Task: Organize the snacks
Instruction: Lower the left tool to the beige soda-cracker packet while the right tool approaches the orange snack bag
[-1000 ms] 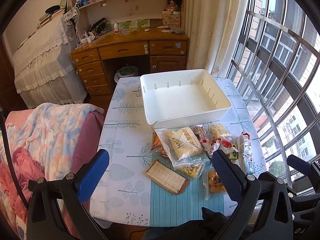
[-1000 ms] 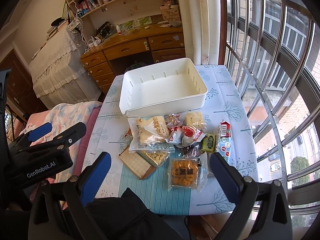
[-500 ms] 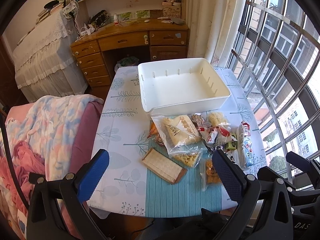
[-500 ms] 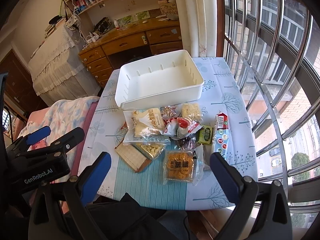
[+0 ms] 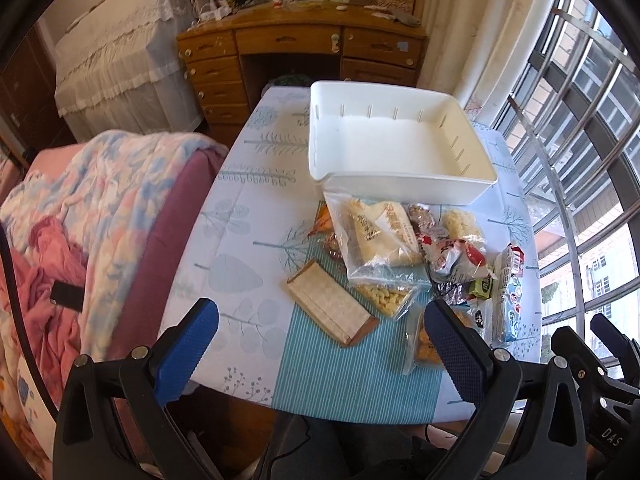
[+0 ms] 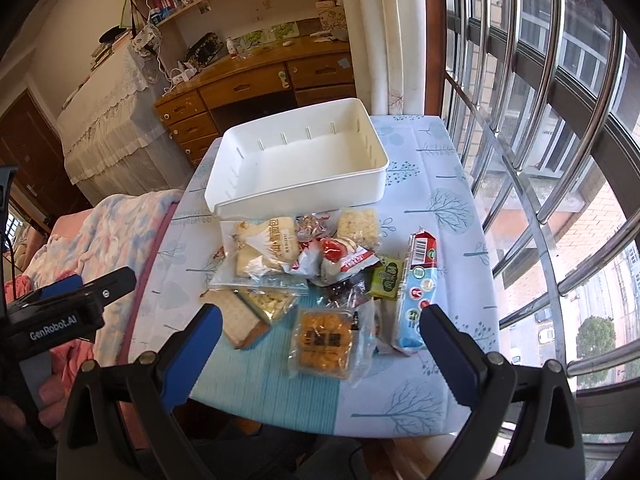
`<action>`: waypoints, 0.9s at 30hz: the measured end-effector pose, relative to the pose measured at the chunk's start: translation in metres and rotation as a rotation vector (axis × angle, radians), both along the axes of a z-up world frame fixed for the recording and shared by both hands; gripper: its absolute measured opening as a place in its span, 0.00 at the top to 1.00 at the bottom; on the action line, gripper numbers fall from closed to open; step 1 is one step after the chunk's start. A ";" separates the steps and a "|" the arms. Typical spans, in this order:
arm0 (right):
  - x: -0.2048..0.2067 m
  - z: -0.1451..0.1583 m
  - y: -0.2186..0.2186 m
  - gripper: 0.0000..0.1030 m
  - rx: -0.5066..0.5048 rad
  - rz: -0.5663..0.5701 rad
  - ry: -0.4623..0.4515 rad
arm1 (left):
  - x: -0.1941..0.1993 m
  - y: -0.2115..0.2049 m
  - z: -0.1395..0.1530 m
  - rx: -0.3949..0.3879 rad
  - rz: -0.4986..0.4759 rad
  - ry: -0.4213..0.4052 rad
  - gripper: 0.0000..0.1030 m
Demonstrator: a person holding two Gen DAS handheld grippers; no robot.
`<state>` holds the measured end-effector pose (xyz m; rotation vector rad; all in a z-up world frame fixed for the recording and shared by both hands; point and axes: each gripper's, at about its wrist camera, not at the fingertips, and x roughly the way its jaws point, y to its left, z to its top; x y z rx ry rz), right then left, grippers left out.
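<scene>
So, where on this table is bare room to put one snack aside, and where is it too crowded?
Bare cloth lies left of the white bin and the snack pile, toward the sofa blanket. The near striped strip in front of the flat cracker pack is also free. The bin itself holds nothing. Between the bin and the long blue pack, packs overlap.

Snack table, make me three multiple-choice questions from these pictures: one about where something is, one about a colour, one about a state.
1. Where does the white bin stand relative to the snack pile?
A. Behind it, towards the desk
B. On top of it
C. On the floor

2. What colour are the pads on the gripper fingers?
A. Red
B. Blue
C. Green

3. What is in the white bin?
A. All the snacks
B. One cake pack
C. Nothing

Answers: 1 A, the snacks lie on the table in front of its near wall. 2 B, blue pads show in both views. 3 C, its floor is bare.
</scene>
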<state>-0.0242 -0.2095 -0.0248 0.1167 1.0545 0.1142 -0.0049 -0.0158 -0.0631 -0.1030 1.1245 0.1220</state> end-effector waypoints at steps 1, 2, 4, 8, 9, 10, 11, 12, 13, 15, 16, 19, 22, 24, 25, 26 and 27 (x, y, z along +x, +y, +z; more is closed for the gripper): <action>0.001 -0.004 -0.001 0.03 -0.003 0.004 0.002 | 0.000 0.002 -0.006 -0.012 0.010 0.015 0.01; 0.001 -0.009 -0.002 0.03 -0.005 0.009 0.007 | -0.001 0.004 -0.012 -0.031 0.017 0.029 0.01; 0.002 -0.018 -0.004 0.04 -0.004 0.021 0.023 | -0.001 0.008 -0.023 -0.073 0.030 0.061 0.01; 0.004 -0.040 -0.005 0.04 0.015 0.040 0.104 | 0.001 0.017 -0.052 -0.152 0.066 0.133 0.01; 0.005 -0.047 -0.005 0.04 0.027 0.045 0.130 | 0.001 0.017 -0.059 -0.156 0.076 0.143 0.01; 0.005 -0.054 -0.005 0.04 0.040 0.049 0.156 | 0.003 0.018 -0.066 -0.161 0.087 0.153 0.01; 0.006 -0.060 -0.004 0.05 0.048 0.051 0.181 | 0.005 0.020 -0.072 -0.164 0.098 0.163 0.01; 0.007 -0.067 -0.003 0.06 0.047 0.054 0.205 | 0.007 0.021 -0.078 -0.166 0.107 0.169 0.01; 0.008 -0.073 -0.002 0.07 0.047 0.060 0.226 | 0.010 0.024 -0.085 -0.168 0.120 0.179 0.01; 0.010 -0.085 0.001 0.07 0.055 0.069 0.269 | 0.015 0.026 -0.096 -0.182 0.151 0.212 0.01; 0.012 -0.091 0.001 0.07 0.058 0.071 0.289 | 0.019 0.029 -0.104 -0.196 0.169 0.227 0.01; 0.018 -0.110 0.004 0.07 0.061 0.080 0.353 | 0.029 0.036 -0.127 -0.225 0.213 0.268 0.01; 0.025 -0.127 0.007 0.07 0.061 0.076 0.418 | 0.038 0.041 -0.150 -0.244 0.244 0.304 0.01; 0.030 -0.138 0.009 0.07 0.052 0.074 0.448 | 0.044 0.043 -0.163 -0.244 0.254 0.323 0.01; 0.032 -0.143 0.010 0.07 0.048 0.075 0.463 | 0.047 0.044 -0.170 -0.241 0.259 0.331 0.01; 0.034 -0.147 0.012 0.07 0.043 0.076 0.478 | 0.050 0.044 -0.178 -0.237 0.266 0.344 0.01; 0.036 -0.152 0.014 0.07 0.039 0.076 0.495 | 0.052 0.044 -0.183 -0.238 0.271 0.354 0.01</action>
